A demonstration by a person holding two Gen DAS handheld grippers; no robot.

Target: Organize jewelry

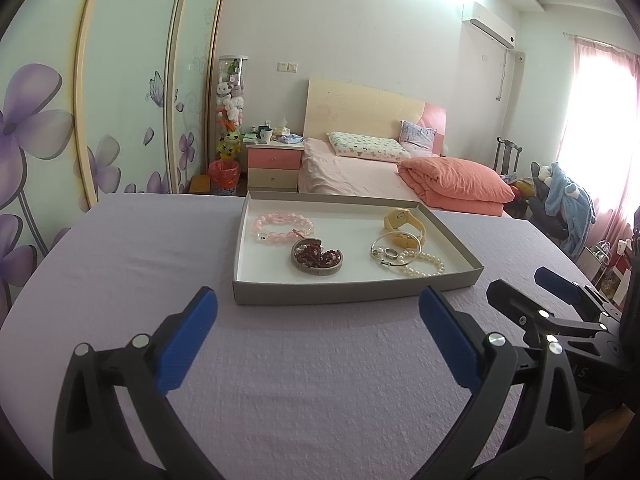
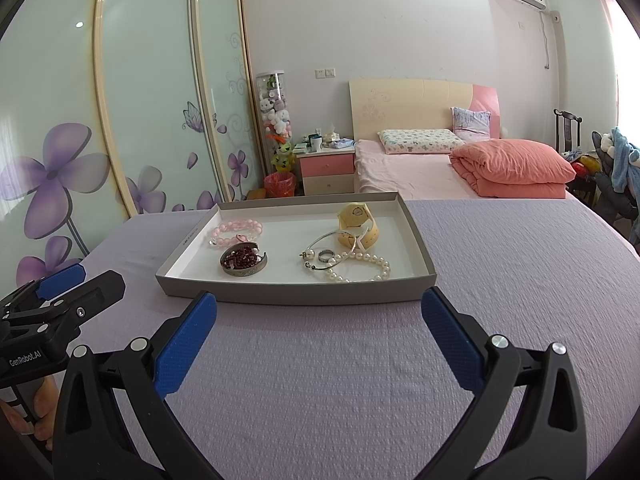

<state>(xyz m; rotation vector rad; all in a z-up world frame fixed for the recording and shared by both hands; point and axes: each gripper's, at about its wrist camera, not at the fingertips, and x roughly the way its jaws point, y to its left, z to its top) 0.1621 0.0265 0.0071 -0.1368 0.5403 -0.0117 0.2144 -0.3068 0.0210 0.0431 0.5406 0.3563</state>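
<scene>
A grey tray [image 1: 340, 294] [image 2: 280, 292] with a white floor lies on the lilac tablecloth. In it lie a pink bead bracelet [image 1: 282, 226] [image 2: 236, 231], a silver bangle around dark red beads [image 1: 317, 259] [image 2: 244, 261], a yellow watch [image 1: 402, 224] [image 2: 358, 222], a thin silver bangle [image 1: 394, 245] [image 2: 328, 246], a ring [image 1: 390, 254] [image 2: 326, 256] and a pearl bracelet [image 1: 424, 264] [image 2: 360, 268]. My left gripper [image 1: 318, 312] is open and empty, short of the tray's near wall. My right gripper [image 2: 318, 312] [image 1: 536, 284] is open and empty, also short of the tray.
The lilac tablecloth [image 1: 300, 380] [image 2: 520, 260] covers the table around the tray. Behind are a pink bed [image 1: 380, 172], a pink nightstand [image 1: 274, 166], a red bin [image 1: 224, 176] and flowered wardrobe doors [image 1: 48, 128]. A chair with clothes [image 1: 560, 196] stands at the right.
</scene>
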